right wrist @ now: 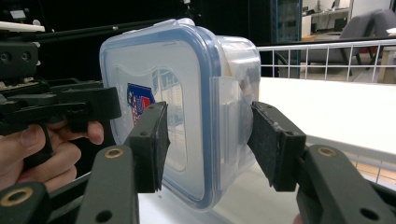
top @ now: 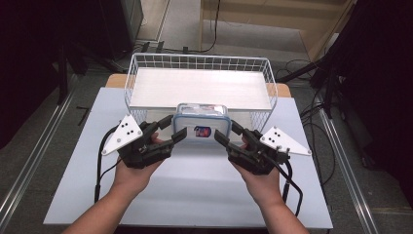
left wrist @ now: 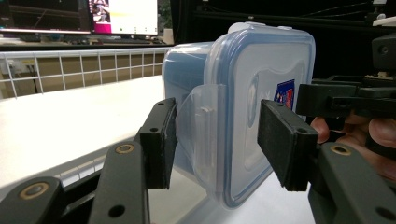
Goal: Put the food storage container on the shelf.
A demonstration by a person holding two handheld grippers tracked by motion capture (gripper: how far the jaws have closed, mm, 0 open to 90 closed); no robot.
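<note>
A clear plastic food box (top: 202, 119) with a blue-rimmed lid stands on edge on the table, its lid and red-blue sticker facing the person, right in front of the wire basket. My left gripper (top: 174, 127) is open, its jaws either side of the box's left edge. In the left gripper view the box (left wrist: 261, 79) has its side latch flap between the pads of my left gripper (left wrist: 217, 140), with gaps showing. My right gripper (top: 227, 131) is open astride the right edge. The right gripper view has the box (right wrist: 154, 60) with its lid rim and latch inside my right gripper (right wrist: 212, 142).
A white wire basket (top: 127, 83) with a white board as its floor stands just behind the box. The pale table top (top: 195, 185) stretches toward the person. Cables trail from both grippers. Metal rails and dark equipment flank the table.
</note>
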